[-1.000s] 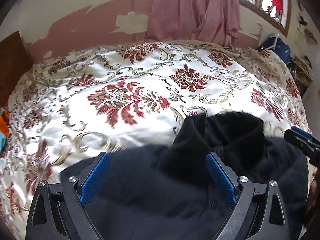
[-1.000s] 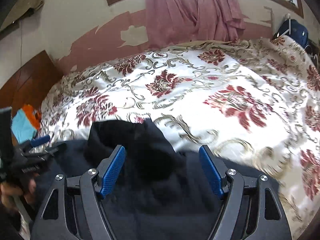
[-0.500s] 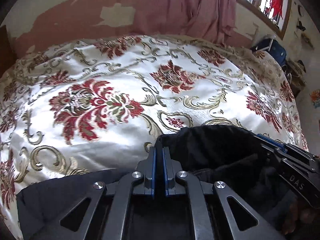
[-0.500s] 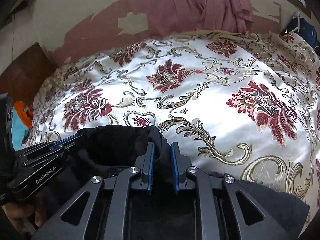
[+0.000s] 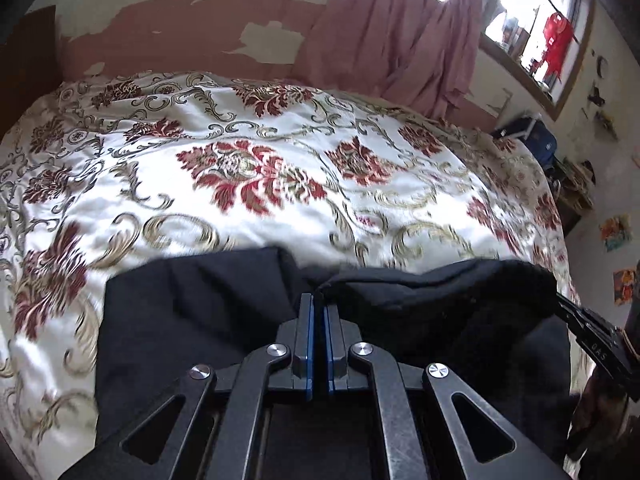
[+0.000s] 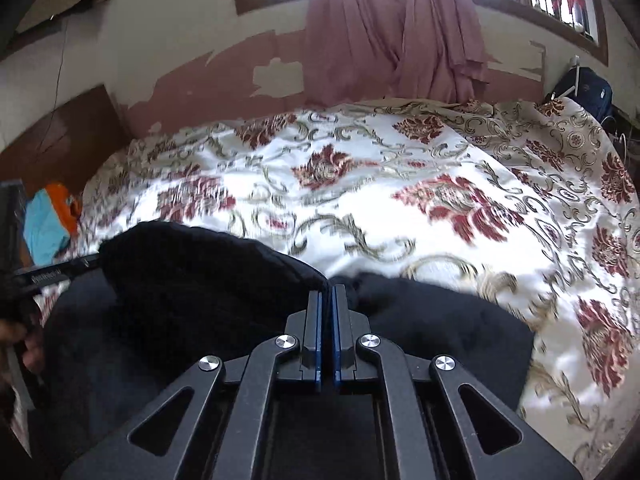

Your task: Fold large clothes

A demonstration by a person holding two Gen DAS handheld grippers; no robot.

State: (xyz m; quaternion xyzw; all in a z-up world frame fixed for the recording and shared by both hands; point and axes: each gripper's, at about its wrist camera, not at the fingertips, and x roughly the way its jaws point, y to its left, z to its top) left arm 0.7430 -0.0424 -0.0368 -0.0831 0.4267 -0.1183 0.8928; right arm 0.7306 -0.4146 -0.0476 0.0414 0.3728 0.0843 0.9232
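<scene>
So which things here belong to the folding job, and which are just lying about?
In the job:
black garment
left gripper
right gripper
bedspread

Lying about:
pink curtain
blue bag
orange and blue cloth

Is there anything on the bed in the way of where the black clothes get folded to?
Nothing visible. Both the left gripper and right gripper are shut on the black garment at its far edge. The flowered bedspread ahead of it lies bare.
</scene>
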